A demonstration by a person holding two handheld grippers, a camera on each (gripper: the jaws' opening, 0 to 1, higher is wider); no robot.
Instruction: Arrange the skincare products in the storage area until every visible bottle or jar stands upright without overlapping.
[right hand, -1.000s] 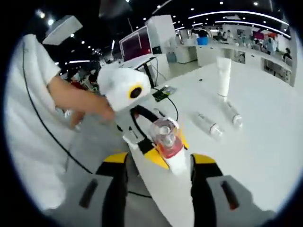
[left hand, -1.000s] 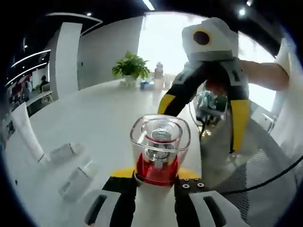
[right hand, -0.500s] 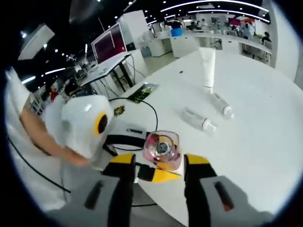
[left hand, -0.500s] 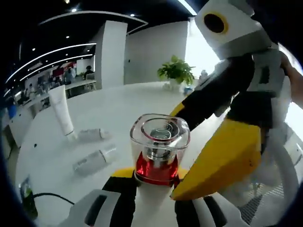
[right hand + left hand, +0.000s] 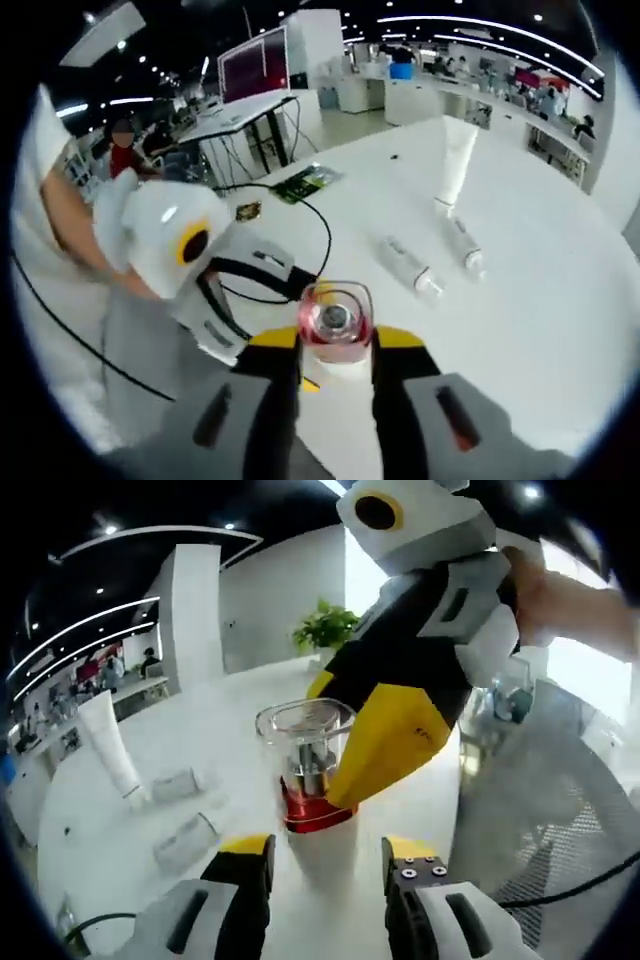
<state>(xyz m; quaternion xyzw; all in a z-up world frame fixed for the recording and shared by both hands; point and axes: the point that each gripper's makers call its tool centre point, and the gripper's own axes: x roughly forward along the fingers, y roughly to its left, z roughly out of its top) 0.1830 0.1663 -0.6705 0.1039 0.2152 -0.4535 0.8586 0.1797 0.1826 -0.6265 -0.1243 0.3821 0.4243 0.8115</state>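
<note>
Precariously, a clear square-capped perfume-style bottle with a red base (image 5: 304, 770) stands on the white round table (image 5: 150, 770) at its near rim, by the table's edge, clamped between the yellow-tipped jaws of the right gripper (image 5: 336, 345), which reaches into the left gripper view from two o'clock; the left gripper (image 5: 325, 855) waits just below it, jaws parted around nothing. Judged from this, a hasty release or a sideways tug could tip the tall bottle or nudge it off the edge, since its heavy cap rides high. At nine o'clock in the left gripper view an upright white squeeze tube (image 5: 108, 744) stands, while two small frosted bottles lying on their sides (image 5: 186, 810) sit just beside it, not yet righted; a sweeping arm could roll them. A black cable (image 5: 310, 225) trails across the table near the grippers and might snag. No brand, label or writing is legible on any product
</note>
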